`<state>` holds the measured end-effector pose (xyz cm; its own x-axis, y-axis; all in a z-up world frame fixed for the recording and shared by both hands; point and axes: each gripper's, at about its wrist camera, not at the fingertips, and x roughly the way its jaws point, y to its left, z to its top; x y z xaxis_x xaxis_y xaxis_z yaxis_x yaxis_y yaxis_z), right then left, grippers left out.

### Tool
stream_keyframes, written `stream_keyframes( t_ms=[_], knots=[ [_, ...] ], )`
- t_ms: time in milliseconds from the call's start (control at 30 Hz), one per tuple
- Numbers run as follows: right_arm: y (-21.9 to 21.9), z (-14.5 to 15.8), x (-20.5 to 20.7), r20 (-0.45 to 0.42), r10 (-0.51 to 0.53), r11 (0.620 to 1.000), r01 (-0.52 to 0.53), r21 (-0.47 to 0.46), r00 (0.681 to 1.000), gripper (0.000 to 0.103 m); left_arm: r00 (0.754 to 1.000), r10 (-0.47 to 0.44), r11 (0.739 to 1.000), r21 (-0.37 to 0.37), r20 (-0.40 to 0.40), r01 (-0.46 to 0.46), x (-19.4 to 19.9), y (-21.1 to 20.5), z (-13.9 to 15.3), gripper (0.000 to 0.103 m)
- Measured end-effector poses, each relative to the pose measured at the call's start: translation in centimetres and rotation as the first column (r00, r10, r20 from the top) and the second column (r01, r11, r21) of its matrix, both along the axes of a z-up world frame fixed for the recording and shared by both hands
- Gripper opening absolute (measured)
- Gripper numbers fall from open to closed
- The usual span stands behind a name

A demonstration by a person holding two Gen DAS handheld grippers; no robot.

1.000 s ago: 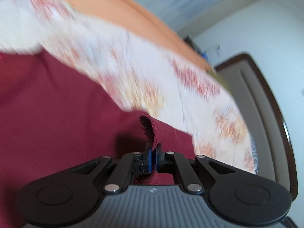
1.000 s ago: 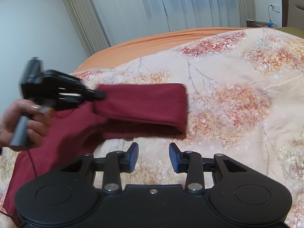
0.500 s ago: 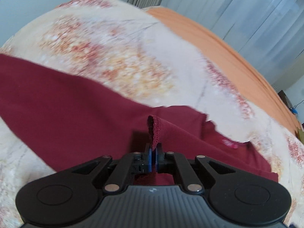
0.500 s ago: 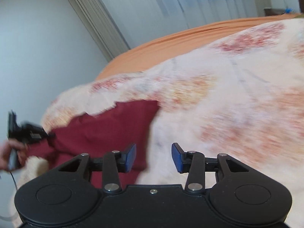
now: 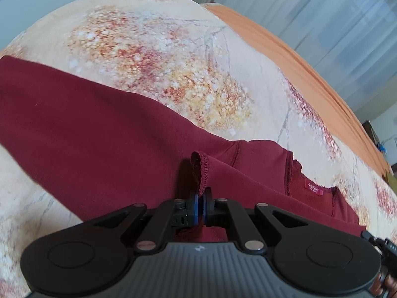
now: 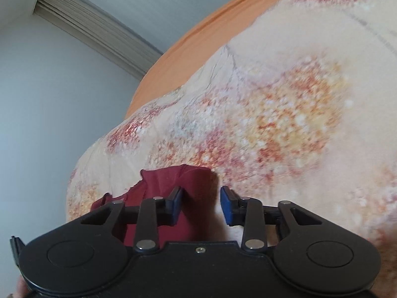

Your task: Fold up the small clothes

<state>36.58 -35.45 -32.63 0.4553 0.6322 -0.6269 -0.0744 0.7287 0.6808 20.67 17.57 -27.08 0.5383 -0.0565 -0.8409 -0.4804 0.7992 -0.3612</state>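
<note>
- No container appeared in either view.
- The maroon garment (image 5: 104, 134) lay spread on the floral bedspread (image 5: 148, 49).
- The left gripper (image 5: 201, 198) pinched a stitched hem of the garment between tightly closed jaws.
- The right gripper (image 6: 201, 203) hung over a garment corner, jaws closing, pads not pressing cloth.
- An orange sheet (image 6: 198, 42), curtains (image 5: 322, 12) and a pale wall (image 6: 49, 99) lay beyond.

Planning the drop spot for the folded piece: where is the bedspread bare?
Bare: floral beige bedspread between the dark red cotton garment and the orange sheet; also right of the garment's corner in the right wrist view. Crowded: near side, under the garment and both grippers.
</note>
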Motion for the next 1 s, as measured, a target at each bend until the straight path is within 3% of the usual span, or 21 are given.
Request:
stream_keyframes(
  t_ms=[33, 67, 200, 300, 400, 467, 500, 700, 833, 867, 933, 1000],
  knots=[
    [0.3, -0.1, 0.3, -0.007, 0.012, 1.000, -0.012, 0.008, 1.000, 0.010, 1.000, -0.007, 1.000, -0.002, -0.003, 0.007, 0.2, 0.0, -0.2, 0.003],
    [0.5, -0.1, 0.4, -0.001, 0.024, 1.000, -0.024, 0.016, 1.000, 0.005, 1.000, -0.013, 1.000, -0.006, -0.006, 0.013, 0.3, 0.1, -0.3, 0.003],
    [-0.4, 1.2, 1.5, 0.025, -0.059, 0.998, 0.059, -0.004, 0.998, 0.004, 0.999, -0.030, 0.999, -0.028, 0.018, 0.031, 0.9, -0.2, -0.2, 0.003],
    [0.2, 0.4, 2.0, -0.014, -0.039, 0.994, 0.038, -0.098, 0.999, 0.006, 0.999, -0.051, 0.999, 0.000, -0.003, 0.051, 2.0, -1.0, -0.7, 0.003],
    [0.0, 0.1, 1.2, -0.042, -0.072, 0.994, 0.068, -0.084, 0.997, 0.018, 0.999, -0.038, 0.999, -0.006, -0.040, 0.037, 2.8, -0.8, -2.0, 0.003],
    [-0.4, 1.2, -0.2, -0.010, -0.069, 0.994, 0.068, -0.084, 0.998, 0.031, 0.998, -0.043, 0.999, -0.004, -0.043, 0.043, 3.0, -0.6, -2.3, 0.004],
    [-0.3, 1.7, -1.2, 0.001, -0.043, 0.995, 0.043, -0.086, 0.999, 0.031, 0.998, -0.050, 0.999, 0.000, -0.043, 0.050, 3.0, -0.6, -2.3, 0.004],
    [0.4, 1.3, -7.0, -0.055, 0.073, 0.992, -0.078, -0.095, 0.996, 0.031, 0.996, -0.085, 0.996, 0.025, -0.031, 0.086, 3.1, -0.8, -2.2, 0.004],
    [1.0, -0.2, -8.6, -0.114, 0.073, 0.995, -0.080, -0.062, 0.991, 0.031, 0.996, -0.078, 0.997, 0.014, -0.031, 0.078, 3.1, -0.5, -2.2, 0.004],
    [1.0, -0.7, -8.8, -0.130, 0.075, 0.996, -0.081, -0.048, 0.989, 0.030, 0.996, -0.077, 0.997, 0.014, -0.034, 0.077, 3.2, -0.5, -2.2, 0.004],
    [0.8, -1.3, -8.8, -0.165, 0.080, 0.996, -0.085, -0.022, 0.983, 0.012, 0.996, -0.075, 0.997, 0.015, -0.037, 0.076, 3.2, -0.4, -2.2, 0.004],
    [-0.2, -0.9, -8.8, -0.190, 0.027, 0.999, -0.020, 0.039, 0.981, 0.012, 0.997, -0.071, 0.997, 0.020, -0.036, 0.071, 3.3, -0.4, -2.0, 0.004]
  ],
)
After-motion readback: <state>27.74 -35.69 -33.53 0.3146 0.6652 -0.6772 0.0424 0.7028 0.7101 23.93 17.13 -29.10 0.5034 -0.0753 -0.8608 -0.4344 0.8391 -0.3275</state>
